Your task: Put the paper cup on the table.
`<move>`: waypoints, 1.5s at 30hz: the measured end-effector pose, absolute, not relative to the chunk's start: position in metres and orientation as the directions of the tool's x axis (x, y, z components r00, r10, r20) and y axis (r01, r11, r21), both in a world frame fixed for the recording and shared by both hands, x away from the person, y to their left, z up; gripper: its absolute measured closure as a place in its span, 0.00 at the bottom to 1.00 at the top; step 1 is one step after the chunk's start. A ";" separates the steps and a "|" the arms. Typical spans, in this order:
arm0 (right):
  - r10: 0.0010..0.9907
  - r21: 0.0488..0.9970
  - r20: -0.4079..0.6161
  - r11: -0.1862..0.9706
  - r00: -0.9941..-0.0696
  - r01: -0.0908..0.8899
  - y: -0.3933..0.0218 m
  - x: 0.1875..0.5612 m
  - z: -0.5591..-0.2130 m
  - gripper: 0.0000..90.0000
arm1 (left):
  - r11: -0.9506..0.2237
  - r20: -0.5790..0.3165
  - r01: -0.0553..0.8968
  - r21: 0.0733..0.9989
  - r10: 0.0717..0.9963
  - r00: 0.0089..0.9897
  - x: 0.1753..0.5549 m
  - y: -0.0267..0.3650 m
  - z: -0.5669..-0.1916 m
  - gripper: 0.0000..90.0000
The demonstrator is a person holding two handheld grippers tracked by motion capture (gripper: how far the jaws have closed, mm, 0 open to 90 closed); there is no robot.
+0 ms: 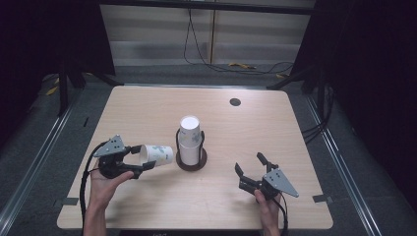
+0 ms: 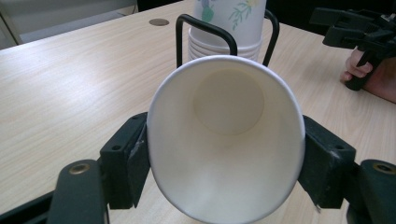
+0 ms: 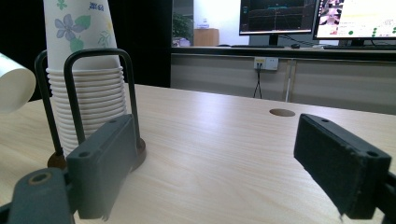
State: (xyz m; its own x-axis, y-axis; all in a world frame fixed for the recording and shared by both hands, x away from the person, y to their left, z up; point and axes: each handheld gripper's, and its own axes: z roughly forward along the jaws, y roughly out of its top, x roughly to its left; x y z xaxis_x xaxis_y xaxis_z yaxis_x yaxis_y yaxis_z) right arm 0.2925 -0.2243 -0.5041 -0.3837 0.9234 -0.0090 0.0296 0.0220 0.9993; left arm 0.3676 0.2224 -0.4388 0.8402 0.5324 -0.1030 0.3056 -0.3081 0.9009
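A white paper cup point(image 1: 158, 154) with a floral print lies on its side in the air, bottom pointing toward the cup stack. My left gripper point(image 1: 139, 158) is shut on its rim end. In the left gripper view the cup's open mouth point(image 2: 226, 135) faces the camera, squeezed oval between the two black pads. A stack of upside-down cups point(image 1: 190, 137) stands in a black wire holder point(image 1: 192, 162) at the table's middle, also seen as the stack point(image 3: 88, 84). My right gripper point(image 1: 249, 162) rests open at the front right, nothing between its jaws point(image 3: 224, 163).
A round cable hole point(image 1: 235, 102) sits in the table's far right part. Metal rails run along both sides of the table, and cables lie on the floor beyond it. Bare tabletop point(image 1: 147, 113) lies left of the holder.
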 end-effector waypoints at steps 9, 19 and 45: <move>0.927 1.000 -0.008 0.018 -0.375 0.024 -0.224 0.292 -0.504 0.14 | -0.361 -0.088 0.358 0.861 0.588 0.804 0.377 0.229 -0.428 0.31; 0.926 0.999 -0.004 0.016 -0.378 0.029 -0.224 0.292 -0.504 0.14 | -0.391 -0.074 0.351 0.851 0.574 0.816 0.387 0.223 -0.415 0.31; 0.921 1.000 -0.001 0.011 -0.390 0.023 -0.225 0.292 -0.505 0.15 | -0.572 0.006 0.399 0.717 0.577 0.817 0.433 0.204 -0.396 0.30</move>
State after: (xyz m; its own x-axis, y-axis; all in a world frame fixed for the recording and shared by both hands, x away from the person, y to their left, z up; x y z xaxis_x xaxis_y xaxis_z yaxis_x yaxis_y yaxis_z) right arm 0.2916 -0.2251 -0.5045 -0.3903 0.9207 -0.0013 0.0226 0.0110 0.9997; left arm 0.4329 0.2039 -0.3955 0.8169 0.5767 0.0056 0.3990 -0.5720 0.7167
